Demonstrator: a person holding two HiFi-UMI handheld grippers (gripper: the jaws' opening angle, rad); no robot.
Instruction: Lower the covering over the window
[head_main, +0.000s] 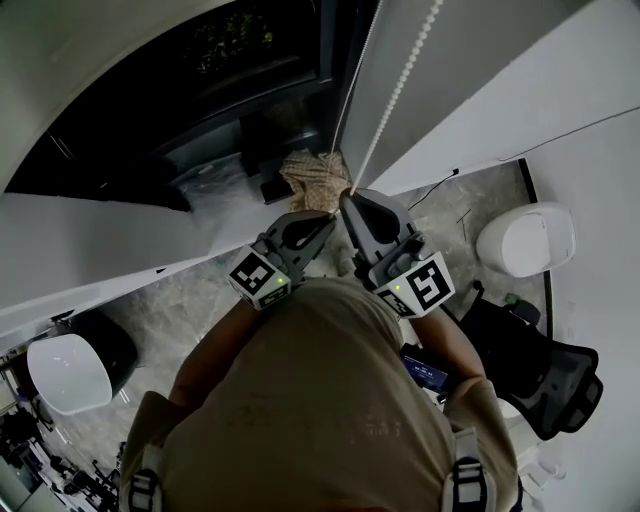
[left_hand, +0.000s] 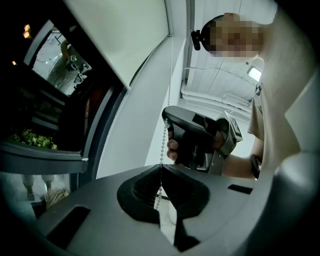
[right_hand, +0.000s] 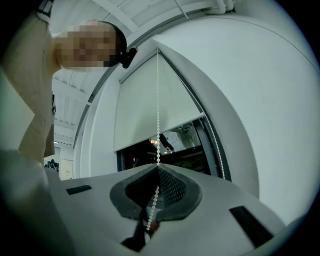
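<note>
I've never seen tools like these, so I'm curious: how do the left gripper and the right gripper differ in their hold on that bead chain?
The right gripper pinches the bead chain higher up; the left gripper pinches it just below. The right gripper reaches further toward the window; the left gripper sits back, nearer the person. Both have their jaws shut on the same chain.

No words, numbers or brand names can be read anywhere; the only signs are black-and-white square markers, patterns rather than letters, on the left cube (head_main: 262, 278) and the right cube (head_main: 424, 286) near the person.
</note>
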